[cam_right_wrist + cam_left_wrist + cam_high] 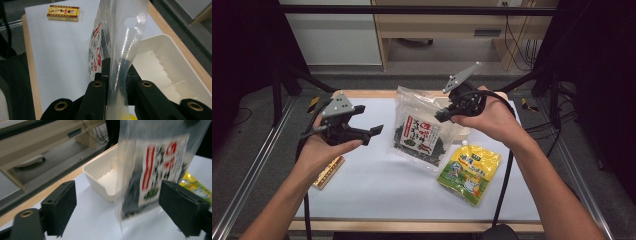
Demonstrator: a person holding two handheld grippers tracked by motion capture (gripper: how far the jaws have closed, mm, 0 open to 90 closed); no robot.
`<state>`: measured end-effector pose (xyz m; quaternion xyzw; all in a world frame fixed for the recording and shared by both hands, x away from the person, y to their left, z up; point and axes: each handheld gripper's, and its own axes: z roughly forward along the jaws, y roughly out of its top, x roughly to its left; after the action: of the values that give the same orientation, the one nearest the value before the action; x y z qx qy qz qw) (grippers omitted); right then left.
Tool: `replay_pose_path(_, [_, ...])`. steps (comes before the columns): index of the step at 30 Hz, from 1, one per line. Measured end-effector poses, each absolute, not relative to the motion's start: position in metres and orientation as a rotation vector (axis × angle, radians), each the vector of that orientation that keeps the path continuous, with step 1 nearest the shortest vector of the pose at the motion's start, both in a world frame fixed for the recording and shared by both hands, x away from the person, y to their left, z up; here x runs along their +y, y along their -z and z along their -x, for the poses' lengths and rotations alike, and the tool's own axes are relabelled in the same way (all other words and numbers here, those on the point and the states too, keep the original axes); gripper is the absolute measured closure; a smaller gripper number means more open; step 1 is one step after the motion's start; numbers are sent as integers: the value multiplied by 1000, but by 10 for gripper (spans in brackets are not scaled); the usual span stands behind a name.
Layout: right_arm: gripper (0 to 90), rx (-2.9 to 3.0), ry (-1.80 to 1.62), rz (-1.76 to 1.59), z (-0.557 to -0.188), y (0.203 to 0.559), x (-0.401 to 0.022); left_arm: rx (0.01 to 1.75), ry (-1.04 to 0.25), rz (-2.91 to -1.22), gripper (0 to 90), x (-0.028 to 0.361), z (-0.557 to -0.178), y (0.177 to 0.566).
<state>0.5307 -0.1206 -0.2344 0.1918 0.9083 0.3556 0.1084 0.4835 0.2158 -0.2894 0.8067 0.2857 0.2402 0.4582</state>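
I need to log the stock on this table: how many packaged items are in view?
3: a clear seaweed bag held upright by the right gripper at mid-table, a yellow pouch lying to its right, and a small yellow box at the left edge.

The clear plastic bag of dark dried seaweed with a white, red and black label [418,131] hangs upright, its lower edge near the white table cover. Its transparent top edge, with a round hang hole, is pinched between the pads of the right gripper [443,115]. It hangs in front of the left gripper [368,121], apart from its wide jaws.
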Motion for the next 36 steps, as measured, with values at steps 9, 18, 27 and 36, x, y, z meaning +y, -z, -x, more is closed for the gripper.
replay_pose_path(9, [825,2571,-1092,-700,-547,206,-139,766,-577,-2016,103,225,-473,346])
replay_pose_path(18, [825,2461,-1120,-807,-571,187,-148,857,-542,-2038,92,229,-470,417])
replay_pose_path(27, [825,2358,-1099,-893,-593,181,-148,934,-550,-2032,84,248,-469,437])
replay_pose_path(36, [825,2305,-1070,-963,-601,180,-152,946,-567,-2023,84,247,-462,443])
